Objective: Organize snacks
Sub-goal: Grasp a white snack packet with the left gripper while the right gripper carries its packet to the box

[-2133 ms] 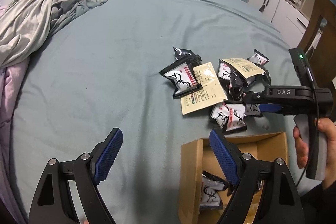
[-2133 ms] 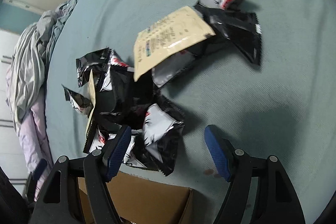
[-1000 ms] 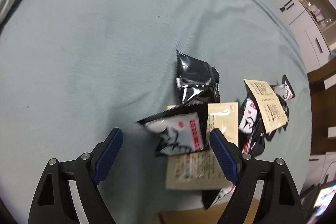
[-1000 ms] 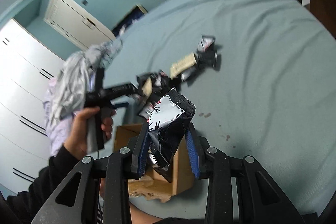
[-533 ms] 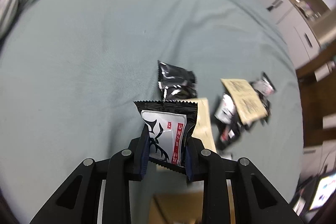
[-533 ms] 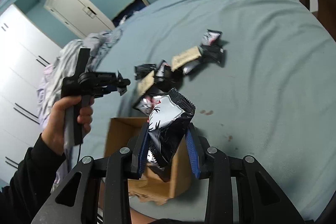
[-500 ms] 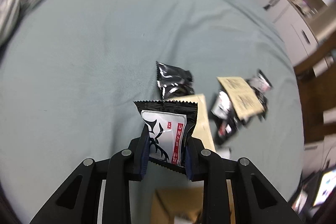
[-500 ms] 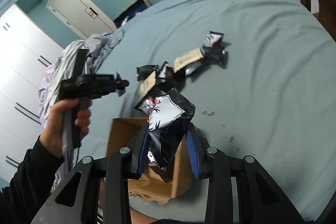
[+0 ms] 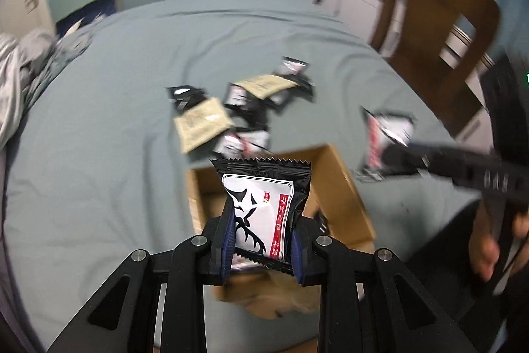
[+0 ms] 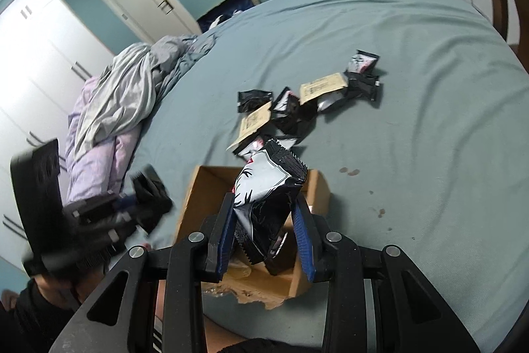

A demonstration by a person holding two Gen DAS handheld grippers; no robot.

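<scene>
Left gripper (image 9: 263, 240) is clamped on a black-and-white deer-print snack pack (image 9: 264, 214), held above the open cardboard box (image 9: 344, 187). Right gripper (image 10: 266, 235) pinches a second deer-print pack (image 10: 267, 197) over the same box (image 10: 317, 187). Remaining loose snack packets (image 10: 307, 105) lie piled on the teal bedsheet (image 10: 413, 121) just beyond the box.

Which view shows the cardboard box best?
Right wrist: the cardboard box shows its far wall, right wall and torn near edge around the held snack packet. In the left wrist view the cardboard box is motion-blurred and its inside mostly hidden by the left gripper's packet.
</scene>
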